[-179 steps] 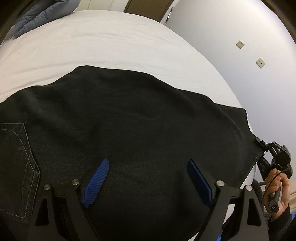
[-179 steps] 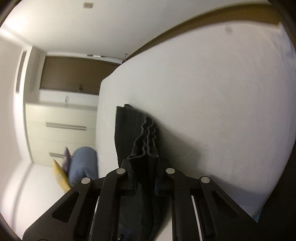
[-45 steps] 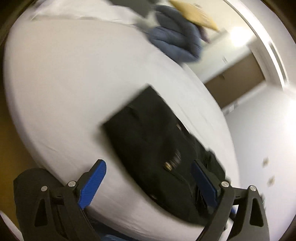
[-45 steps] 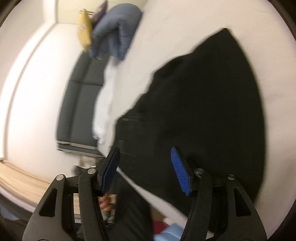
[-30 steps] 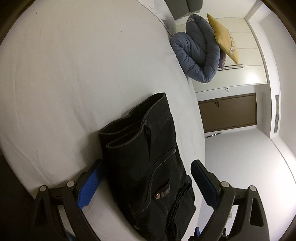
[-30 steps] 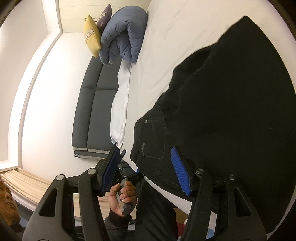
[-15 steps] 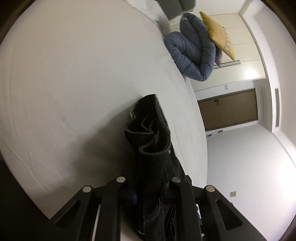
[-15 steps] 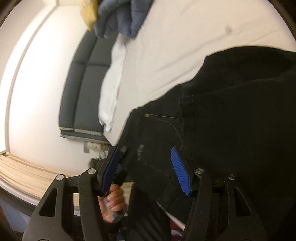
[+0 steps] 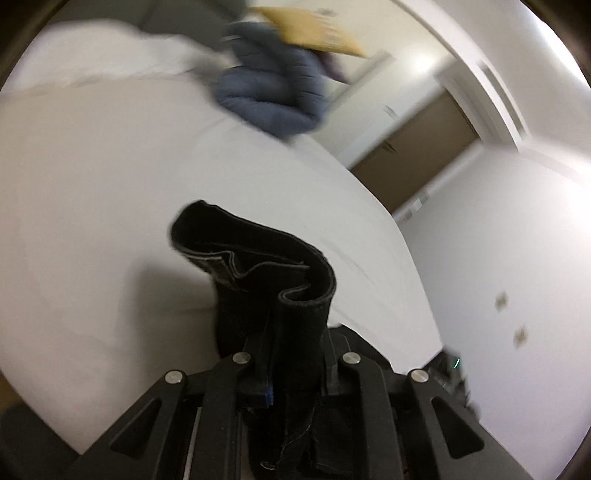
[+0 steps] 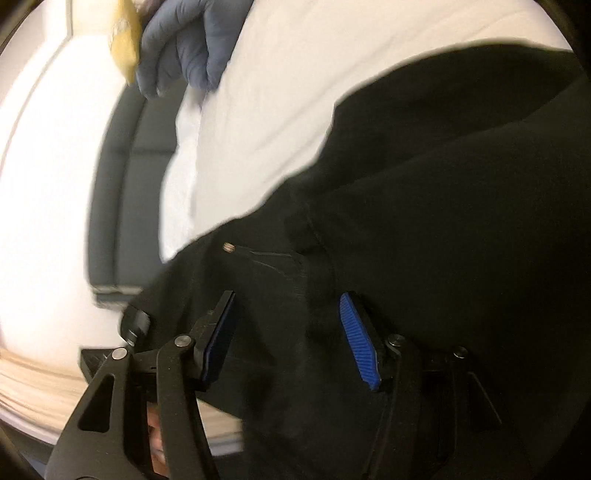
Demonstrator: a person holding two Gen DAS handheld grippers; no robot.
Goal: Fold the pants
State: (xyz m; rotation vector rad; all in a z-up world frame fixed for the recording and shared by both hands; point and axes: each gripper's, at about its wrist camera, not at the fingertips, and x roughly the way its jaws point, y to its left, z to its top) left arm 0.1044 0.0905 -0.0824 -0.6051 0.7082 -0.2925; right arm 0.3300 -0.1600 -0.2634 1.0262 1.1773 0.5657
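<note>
Black denim, the pants (image 9: 258, 273), rises bunched from my left gripper (image 9: 291, 354), whose jaws are pressed together on a thick fold at the waistband, pale stitching showing along its curled edge above the white bed (image 9: 92, 192). No brand, label or writing can be read in either view. My right gripper (image 10: 291, 332) hovers with jaws spread, blue pads (image 10: 358, 350) facing each other over the pants' dark cloth, gripping nothing; a small metal rivet (image 10: 229, 247) shows just ahead of them. Only the left view takes in the brown door (image 9: 417, 147) and two wall plates (image 9: 511, 317) on the white wall. Only the right view takes in the dark grey sofa (image 10: 122, 177) beside the bed and the pants spread wide across the mattress. Both show the blue-grey rolled duvet (image 9: 269, 99) and a yellow cushion (image 9: 314, 29) at the far end, blurred. The bunched denim hides my left pads.
</note>
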